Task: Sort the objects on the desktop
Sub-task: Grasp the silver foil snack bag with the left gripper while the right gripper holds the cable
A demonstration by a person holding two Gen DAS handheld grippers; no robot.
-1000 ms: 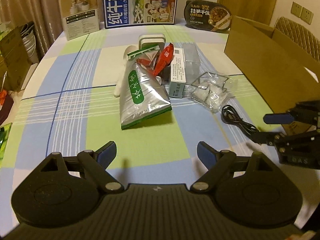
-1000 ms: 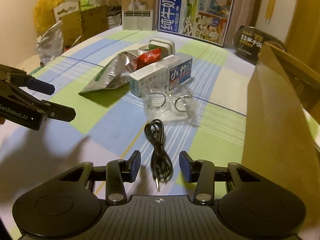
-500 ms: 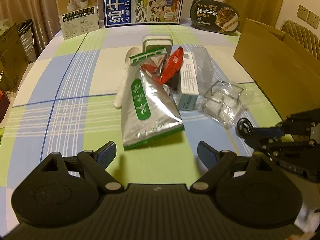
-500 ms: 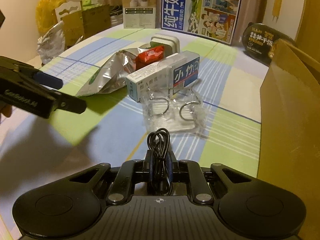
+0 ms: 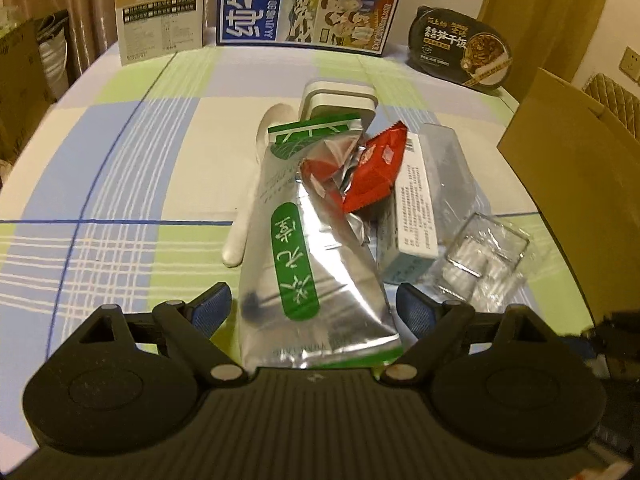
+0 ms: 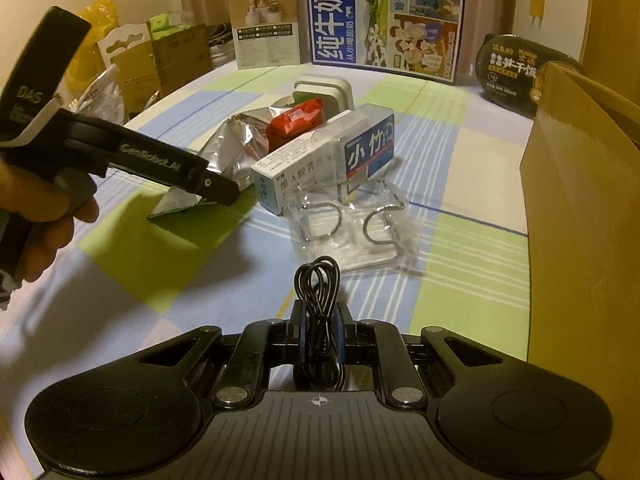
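My left gripper (image 5: 316,314) is open, its two blue pads on either side of the near end of a silver pouch with a green label (image 5: 316,264). The left gripper also shows in the right wrist view (image 6: 224,196), over that pouch's corner (image 6: 176,204). My right gripper (image 6: 320,336) is shut on a coiled black cable (image 6: 318,280), held above the tablecloth. A red snack packet (image 5: 376,172), a white medicine box (image 5: 412,208), a clear pack of metal hooks (image 6: 352,224) and a white spoon (image 5: 248,200) lie in the pile.
An open cardboard box (image 6: 584,216) stands at the right. A blue milk carton (image 5: 308,0), a white product box (image 5: 160,12) and a black meal bowl (image 5: 464,48) stand at the table's far edge. A white holder (image 5: 340,100) sits behind the pile.
My left gripper moved forward until its open pads flank the silver pouch's near end. My right gripper, which closed on the black cable a moment ago, has lifted it off the table.
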